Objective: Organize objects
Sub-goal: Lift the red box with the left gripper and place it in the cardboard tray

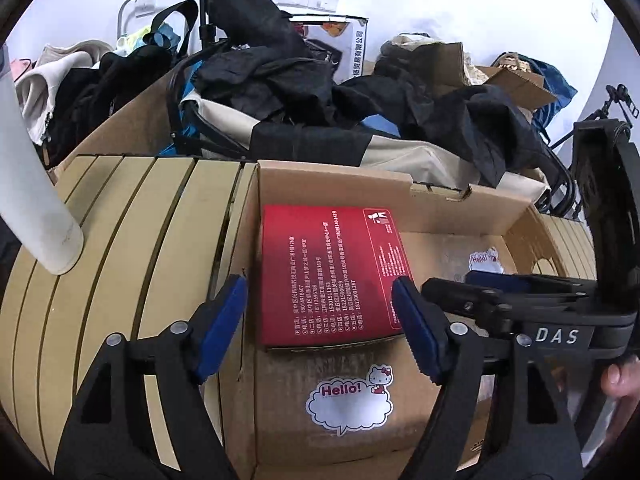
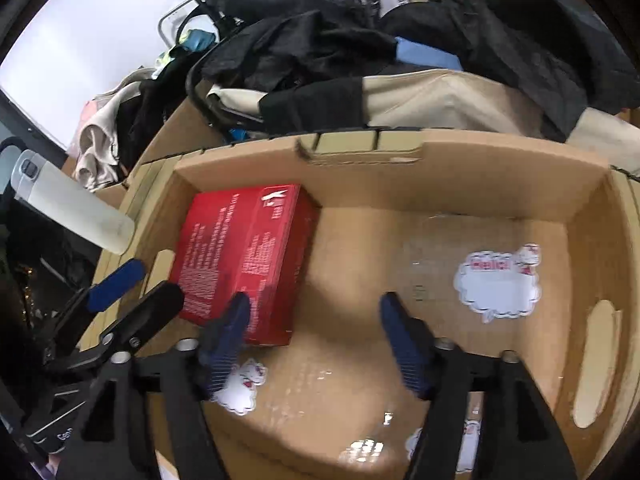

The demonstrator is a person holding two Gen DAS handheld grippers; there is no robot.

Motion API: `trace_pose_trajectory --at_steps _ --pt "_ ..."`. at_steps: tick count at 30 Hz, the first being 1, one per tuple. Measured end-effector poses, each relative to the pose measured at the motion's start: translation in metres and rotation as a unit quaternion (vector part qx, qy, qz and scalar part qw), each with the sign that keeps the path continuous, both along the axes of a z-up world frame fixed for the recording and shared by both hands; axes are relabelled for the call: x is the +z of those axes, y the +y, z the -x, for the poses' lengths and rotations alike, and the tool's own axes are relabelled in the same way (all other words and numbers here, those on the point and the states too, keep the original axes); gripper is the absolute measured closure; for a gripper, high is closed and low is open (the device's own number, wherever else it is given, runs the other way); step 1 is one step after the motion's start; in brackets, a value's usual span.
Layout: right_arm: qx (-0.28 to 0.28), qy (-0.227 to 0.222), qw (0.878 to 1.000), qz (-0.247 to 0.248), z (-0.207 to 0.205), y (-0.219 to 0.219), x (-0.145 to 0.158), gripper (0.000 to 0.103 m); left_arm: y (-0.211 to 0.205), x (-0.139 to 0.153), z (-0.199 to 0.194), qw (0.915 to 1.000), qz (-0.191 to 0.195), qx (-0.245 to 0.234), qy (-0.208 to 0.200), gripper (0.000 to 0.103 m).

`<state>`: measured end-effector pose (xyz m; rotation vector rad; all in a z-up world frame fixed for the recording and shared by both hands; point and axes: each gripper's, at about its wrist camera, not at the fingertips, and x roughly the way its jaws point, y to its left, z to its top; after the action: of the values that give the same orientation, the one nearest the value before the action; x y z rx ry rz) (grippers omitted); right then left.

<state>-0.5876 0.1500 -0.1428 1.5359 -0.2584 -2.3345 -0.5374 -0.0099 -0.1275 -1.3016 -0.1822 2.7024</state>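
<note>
A red box (image 1: 332, 276) with white print lies flat inside an open cardboard box (image 1: 332, 184), against its left wall; it also shows in the right wrist view (image 2: 244, 256). My left gripper (image 1: 320, 320) is open and empty, its blue pads either side of the red box's near end, above it. My right gripper (image 2: 316, 332) is open and empty over the cardboard box floor (image 2: 360, 280), just right of the red box. The right gripper also shows in the left wrist view (image 1: 520, 300). A white bottle (image 1: 32, 184) lies tilted at the left, also in the right wrist view (image 2: 76, 208).
Hello Kitty stickers (image 1: 348, 400) are stuck on the box floor (image 2: 498, 280). The box stands on a slatted yellowish table (image 1: 120, 240). Behind it is a pile of black clothes (image 1: 300, 72), bags and cardboard boxes (image 1: 516, 84) against a white wall.
</note>
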Motion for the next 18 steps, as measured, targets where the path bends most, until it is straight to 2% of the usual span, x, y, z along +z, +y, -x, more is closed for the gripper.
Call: trace_pose_trajectory --at_steps 3,6,10,13,16,18 --pt "-0.005 0.012 1.000 -0.020 -0.004 0.005 0.006 0.019 0.002 0.007 -0.004 0.9995 -0.012 0.002 -0.030 0.025" --pt "0.011 0.023 1.000 -0.018 -0.015 0.012 0.026 0.018 -0.002 0.026 -0.017 0.9989 -0.023 -0.006 -0.040 0.023" --pt "0.027 0.083 0.994 -0.059 -0.056 0.043 0.082 0.018 -0.014 0.077 -0.044 0.9997 0.016 -0.016 -0.011 0.012" --pt "0.025 0.090 0.990 -0.102 -0.089 0.078 0.110 0.018 -0.030 0.117 -0.075 0.9989 0.042 -0.012 0.015 0.003" --pt "-0.006 0.093 0.987 -0.133 -0.124 0.111 0.131 0.018 -0.041 0.145 -0.111 0.9987 0.040 -0.002 0.032 0.003" --pt "-0.017 0.097 0.987 -0.130 -0.147 0.125 0.141 0.018 -0.038 0.157 -0.141 0.9976 0.054 0.004 0.043 0.002"
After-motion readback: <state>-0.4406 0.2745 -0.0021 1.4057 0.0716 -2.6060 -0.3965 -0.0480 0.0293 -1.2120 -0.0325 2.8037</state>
